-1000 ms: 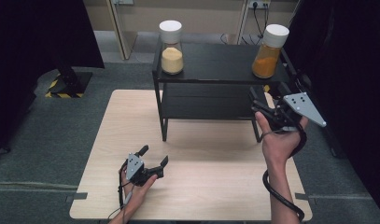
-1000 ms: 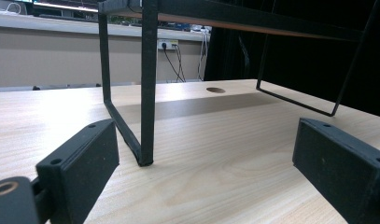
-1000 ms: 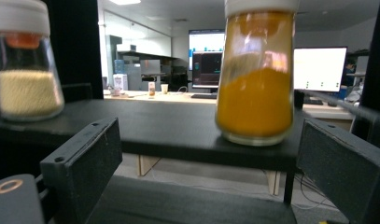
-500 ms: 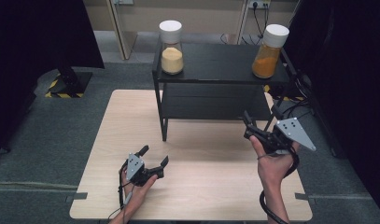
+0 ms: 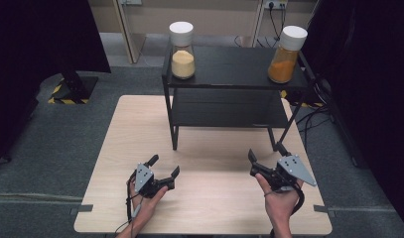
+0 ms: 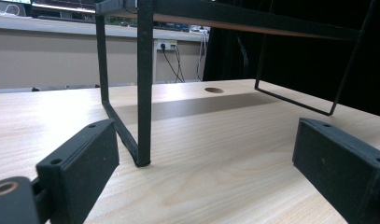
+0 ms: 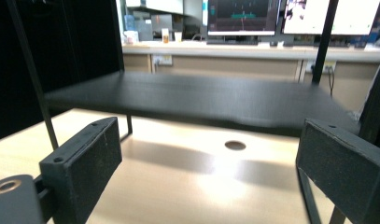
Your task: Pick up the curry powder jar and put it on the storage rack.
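1. Pale wooden table [image 5: 204, 148] stands on grey carpet, dark curtains at both sides.
2. Near the shelf rack's [image 5: 234, 89] front, left gripper [image 5: 163, 167] and right gripper [image 5: 265, 157] rest wide open, empty.
3. On the rack's top: a yellow-powder jar [image 5: 182, 51] left, an orange-powder jar [image 5: 287, 54] right.

Table [image 5: 140, 129] bears rack [image 5: 229, 99] (two jars [image 5: 182, 43] atop)
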`<action>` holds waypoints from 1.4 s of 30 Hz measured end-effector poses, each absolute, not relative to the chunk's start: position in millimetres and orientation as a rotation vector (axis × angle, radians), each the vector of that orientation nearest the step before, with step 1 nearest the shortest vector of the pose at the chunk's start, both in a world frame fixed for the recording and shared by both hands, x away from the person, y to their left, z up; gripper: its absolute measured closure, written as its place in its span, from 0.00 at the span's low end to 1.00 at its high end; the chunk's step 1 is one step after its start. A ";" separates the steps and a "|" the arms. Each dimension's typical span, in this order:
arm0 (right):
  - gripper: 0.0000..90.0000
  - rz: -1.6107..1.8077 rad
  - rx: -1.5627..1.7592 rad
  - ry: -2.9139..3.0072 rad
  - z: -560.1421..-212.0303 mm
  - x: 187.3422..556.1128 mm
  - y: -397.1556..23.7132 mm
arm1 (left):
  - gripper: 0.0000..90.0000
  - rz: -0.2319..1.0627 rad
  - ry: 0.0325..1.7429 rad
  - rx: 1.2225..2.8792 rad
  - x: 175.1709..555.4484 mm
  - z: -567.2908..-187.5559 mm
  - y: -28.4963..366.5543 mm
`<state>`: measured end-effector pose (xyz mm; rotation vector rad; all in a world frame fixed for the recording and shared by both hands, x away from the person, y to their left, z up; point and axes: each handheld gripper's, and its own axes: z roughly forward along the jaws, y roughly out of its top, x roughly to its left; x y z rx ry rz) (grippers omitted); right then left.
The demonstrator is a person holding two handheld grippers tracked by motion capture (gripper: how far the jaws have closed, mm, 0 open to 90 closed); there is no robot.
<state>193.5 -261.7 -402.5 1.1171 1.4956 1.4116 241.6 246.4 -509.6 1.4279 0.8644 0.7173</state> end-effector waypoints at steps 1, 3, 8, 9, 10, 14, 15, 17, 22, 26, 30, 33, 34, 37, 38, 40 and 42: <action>0.07 1.411 1.130 1.497 -407.3 192.6 -261.7 | 0.07 0.716 0.865 1.427 241.5 -509.8 246.5; 0.07 1.397 1.147 1.516 -414.9 191.3 -262.1 | 0.07 0.714 0.865 1.428 241.8 -509.5 246.7; 0.07 1.369 1.169 1.535 -432.6 187.2 -261.9 | 0.07 0.716 0.864 1.429 241.6 -509.5 246.2; 0.07 1.364 1.173 1.539 -436.2 186.9 -262.1 | 0.07 0.716 0.865 1.429 241.7 -509.5 246.3; 0.07 1.359 1.183 1.542 -439.7 186.3 -261.6 | 0.07 0.715 0.865 1.429 241.7 -509.4 246.5; 0.07 1.342 1.204 1.544 -454.9 181.7 -260.0 | 0.07 0.714 0.865 1.429 241.8 -509.5 246.6; 0.07 1.339 1.207 1.542 -458.0 180.7 -259.7 | 0.07 0.715 0.864 1.429 241.8 -509.4 246.4; 0.07 1.328 1.212 1.542 -461.9 178.7 -259.5 | 0.07 0.716 0.864 1.429 241.6 -509.6 246.2; 0.07 1.322 1.214 1.538 -470.8 174.2 -260.0 | 0.07 0.716 0.863 1.429 241.6 -509.6 246.2; 0.07 1.307 1.224 1.543 -479.4 170.4 -259.1 | 0.07 0.717 0.862 1.432 241.7 -509.4 246.1; 0.07 1.298 1.237 1.552 -482.8 169.7 -258.9 | 0.07 0.717 0.862 1.431 241.7 -509.4 246.1; 0.07 1.292 1.232 1.560 -483.9 169.3 -258.5 | 0.07 0.719 0.860 1.436 241.7 -509.0 246.0; 0.07 1.291 1.233 1.562 -484.6 169.3 -258.1 | 0.07 0.720 0.860 1.435 241.6 -509.1 245.9; 0.07 1.284 1.227 1.570 -485.7 168.5 -256.8 | 0.07 0.720 0.859 1.436 241.6 -509.1 245.7; 0.07 1.285 1.227 1.567 -485.9 168.0 -256.4 | 0.07 0.720 0.860 1.436 241.7 -509.0 245.7; 0.07 1.282 1.217 1.571 -486.3 167.5 -255.8 | 0.07 0.719 0.859 1.438 241.9 -508.8 245.9; 0.07 1.278 1.211 1.577 -486.0 167.7 -255.9 | 0.07 0.716 0.862 1.438 242.2 -508.5 246.1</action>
